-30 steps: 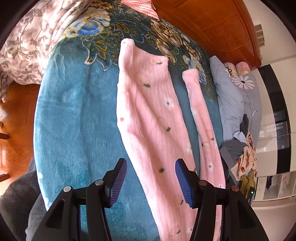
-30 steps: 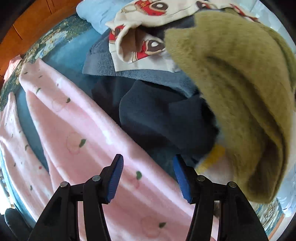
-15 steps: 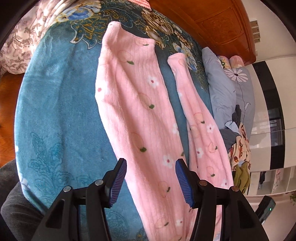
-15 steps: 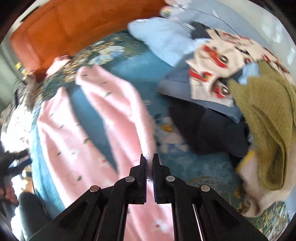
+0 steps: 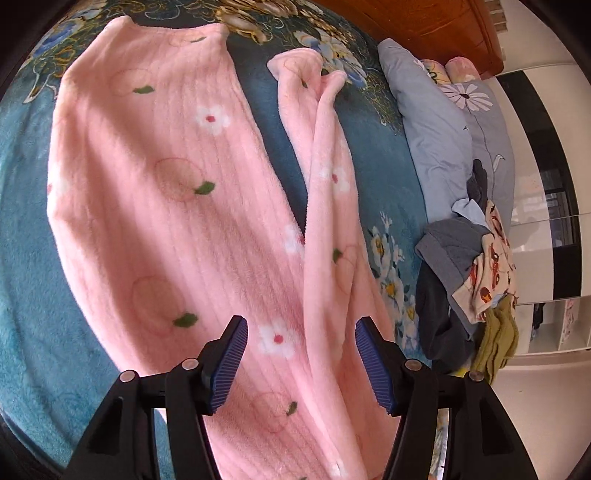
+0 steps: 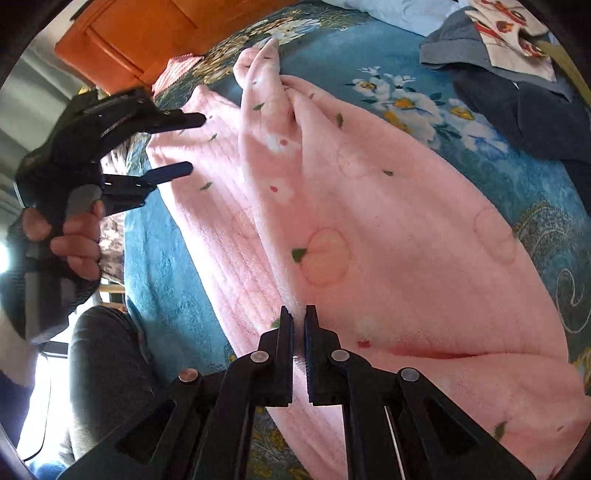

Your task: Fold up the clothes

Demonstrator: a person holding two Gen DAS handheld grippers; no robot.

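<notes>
Pink fleece pyjama trousers with flowers and peaches lie lengthwise on a teal floral blanket. The right leg is bunched and drawn over toward the left leg. My left gripper hovers open above the pink fabric near the crotch, holding nothing. In the right wrist view my right gripper is shut on the inner edge of the pink trousers, lifting a fold. The left gripper, held by a person's hand, shows open at the left over the other leg.
A pile of other clothes, grey, navy, printed and olive, lies right of the trousers, also seen as clothes. Blue-grey pillows and a wooden headboard stand at the far end. A person's grey-clad leg is at the bed's near-left edge.
My right gripper closed on the trouser leg's edge and has dragged it left, toward the other leg. My left gripper moved in closer over the trousers, staying open.
</notes>
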